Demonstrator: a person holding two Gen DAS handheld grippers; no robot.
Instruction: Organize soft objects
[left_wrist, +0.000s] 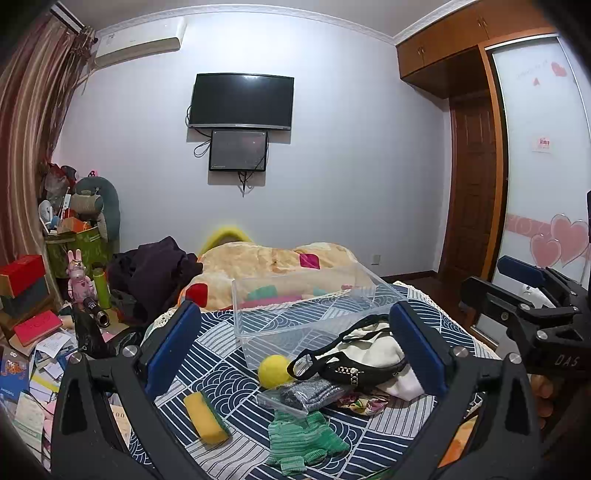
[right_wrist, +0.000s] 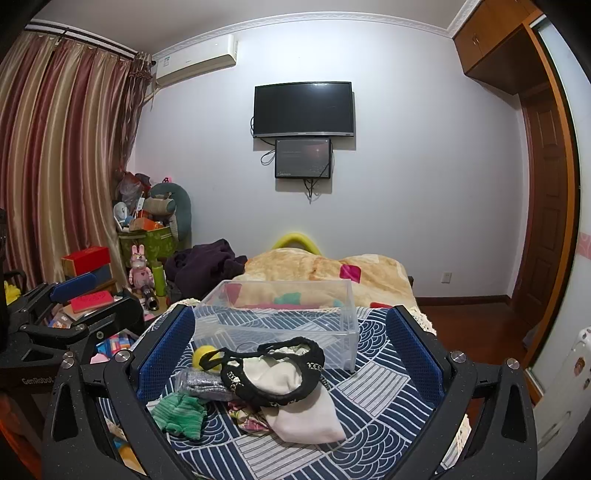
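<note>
- Both grippers, left gripper (left_wrist: 291, 343) and right gripper (right_wrist: 291, 354), held above bed (right_wrist: 373, 373), fingers wide apart, gripping nothing.
- Soft pile — yellow ball (left_wrist: 274, 371), sponge (left_wrist: 205, 417), green knit (left_wrist: 303, 437), white bag (right_wrist: 295, 398) — heaped just before clear bin (right_wrist: 280, 314), apparently for loading.

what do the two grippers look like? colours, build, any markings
Both match: matte black triangulated frames with cut-outs, silver bolt heads at the joints, and flat blue textured pads lining the two fingers. Left gripper shows white "GenRobot" lettering on its body in the right wrist view; right gripper shows "DAS" in the left wrist view. No cables or sleeves visible.
</note>
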